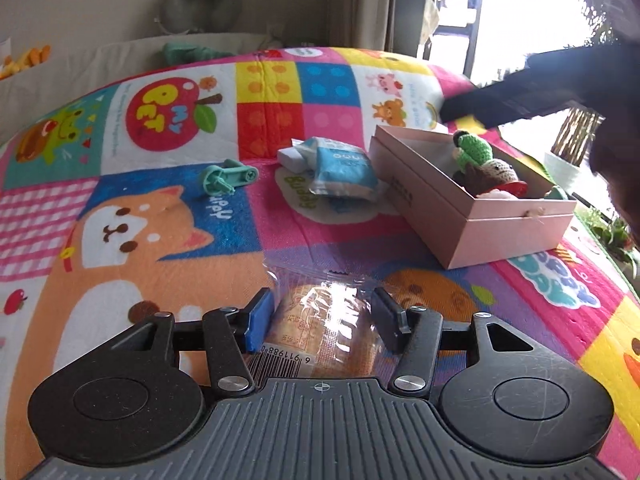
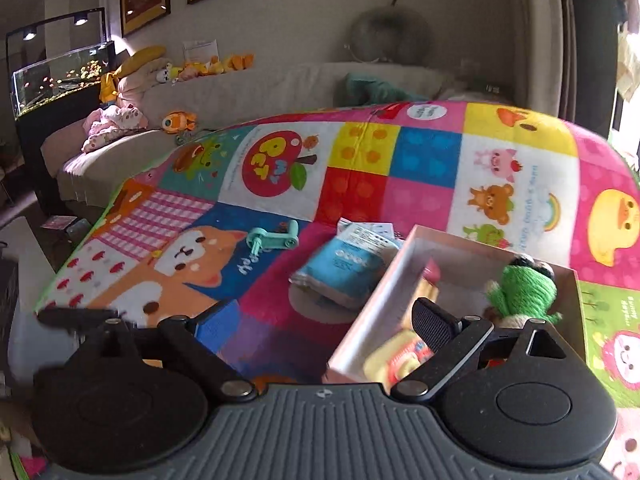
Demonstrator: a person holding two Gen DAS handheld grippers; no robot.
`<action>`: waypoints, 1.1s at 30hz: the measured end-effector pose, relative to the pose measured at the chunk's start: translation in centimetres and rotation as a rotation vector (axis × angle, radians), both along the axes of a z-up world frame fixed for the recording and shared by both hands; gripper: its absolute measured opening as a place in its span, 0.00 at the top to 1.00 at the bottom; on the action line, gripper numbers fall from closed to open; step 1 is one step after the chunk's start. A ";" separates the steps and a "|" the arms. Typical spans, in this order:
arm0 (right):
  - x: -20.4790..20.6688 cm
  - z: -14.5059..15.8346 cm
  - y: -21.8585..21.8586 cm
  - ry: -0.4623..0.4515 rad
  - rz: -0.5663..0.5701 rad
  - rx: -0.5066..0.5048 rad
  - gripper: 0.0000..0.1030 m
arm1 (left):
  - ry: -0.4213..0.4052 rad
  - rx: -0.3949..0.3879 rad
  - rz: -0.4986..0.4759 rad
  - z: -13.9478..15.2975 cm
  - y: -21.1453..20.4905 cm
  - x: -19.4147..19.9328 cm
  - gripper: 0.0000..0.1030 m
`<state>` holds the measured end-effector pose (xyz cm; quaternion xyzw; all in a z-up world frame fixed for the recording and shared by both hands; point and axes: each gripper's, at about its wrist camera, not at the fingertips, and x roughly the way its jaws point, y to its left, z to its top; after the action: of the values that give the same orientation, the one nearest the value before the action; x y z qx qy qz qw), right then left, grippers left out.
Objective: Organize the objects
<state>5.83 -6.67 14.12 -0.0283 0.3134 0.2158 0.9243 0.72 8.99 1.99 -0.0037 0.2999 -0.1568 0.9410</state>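
Observation:
My left gripper has its jaws around a clear-wrapped bread packet on the colourful mat; the pads do not seem to press it. A pink box at right holds a green knitted toy and other small toys. A blue-and-white tissue pack and a teal plastic part lie beyond. My right gripper is open and empty over the near corner of the box, above the green toy. The tissue pack and teal part also show there.
The patchwork play mat covers the surface. A sofa with plush toys stands behind it, and a fish tank at far left. A window and potted plants are at right.

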 end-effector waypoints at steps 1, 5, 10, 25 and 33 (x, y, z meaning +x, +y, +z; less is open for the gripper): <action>2.2 0.4 0.8 0.045 -0.011 0.011 0.09 | -0.007 -0.020 0.009 -0.1 0.5 -0.2 0.43; 11.5 -0.6 4.5 0.197 -0.102 -0.044 0.09 | -0.009 -0.155 0.047 -0.9 2.7 -0.5 0.44; 18.8 -4.0 8.1 0.257 -0.188 -0.192 0.22 | 0.006 -0.269 0.101 -1.2 4.6 -0.5 0.45; 8.6 -5.8 11.5 0.337 0.107 -0.314 0.43 | 0.029 -0.293 0.092 -1.2 5.1 -0.6 0.45; 8.9 -2.5 9.9 0.303 0.123 -0.247 0.24 | 0.051 -0.354 0.084 -1.6 6.0 -0.7 0.45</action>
<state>14.68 3.20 11.67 -0.1277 0.4708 0.2337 0.8411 -0.02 15.01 0.41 -0.1857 0.2911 -0.1675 0.9234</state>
